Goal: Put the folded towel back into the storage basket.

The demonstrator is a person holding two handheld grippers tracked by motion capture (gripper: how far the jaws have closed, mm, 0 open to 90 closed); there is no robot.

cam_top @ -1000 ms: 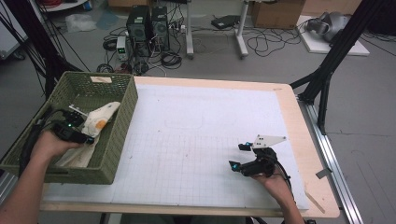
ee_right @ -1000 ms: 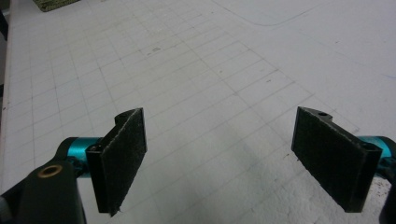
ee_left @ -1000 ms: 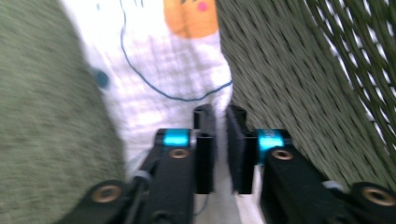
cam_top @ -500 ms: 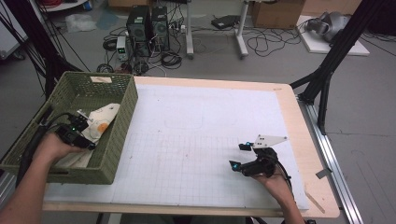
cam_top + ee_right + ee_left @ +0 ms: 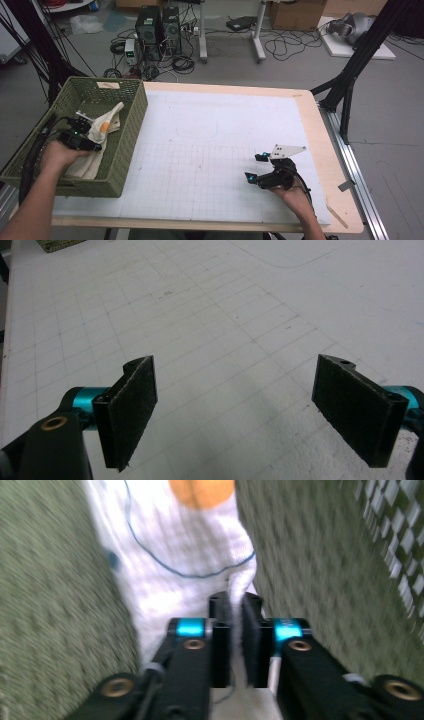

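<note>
white cloth (image 5: 185, 555) with an orange patch and thin blue line, lying inside green basket (image 5: 127, 145) at the table's left edge. pinched at a fold by left gripper (image 5: 235, 630), jaws nearly together on the fabric, basket weave blurred on both sides. left gripper (image 5: 80, 137) held low in the basket by left hand (image 5: 57, 155). right gripper (image 5: 267, 170) well apart over white gridded mat (image 5: 210, 150), near the front right, jaws spread wide, nothing between. right gripper (image 5: 250, 410) pads dark and bare above the grid.
</note>
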